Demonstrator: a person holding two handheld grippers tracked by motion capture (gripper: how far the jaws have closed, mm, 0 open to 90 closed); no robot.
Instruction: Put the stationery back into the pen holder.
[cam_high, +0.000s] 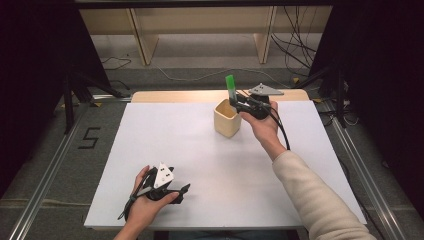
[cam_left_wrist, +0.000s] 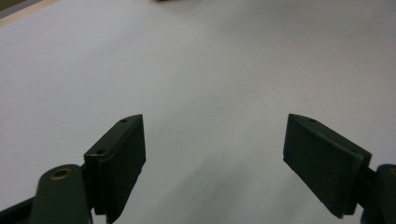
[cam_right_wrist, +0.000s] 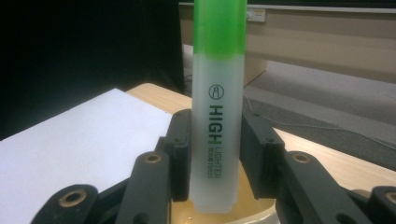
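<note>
High view, right gripper (cam_high: 239, 104): closed on a green highlighter (cam_high: 231, 89), held upright over the mouth of a beige cup (cam_high: 226, 119) at the far middle of the white desk (cam_high: 210, 160).
High view, left gripper (cam_high: 181, 192): rests low at the near left of the desk, well apart from the cup; nothing in it.
Left gripper view, jaws: spread wide, with bare desk between them.
Right gripper view, grip: the 2 jaws clamp the highlighter's (cam_right_wrist: 217, 116) pale barrel on opposite flat sides, below the green cap.
Right gripper view, position: the barrel's lower end sits inside the cup's rim (cam_right_wrist: 261, 215); whether it touches the bottom is probably not decidable from here.
Handling: likely light, stiff, smooth plastic; it could slip or swing if pinched lightly.
Where to hold: mid-barrel on the flat faces, as now, keeps it upright.
</note>
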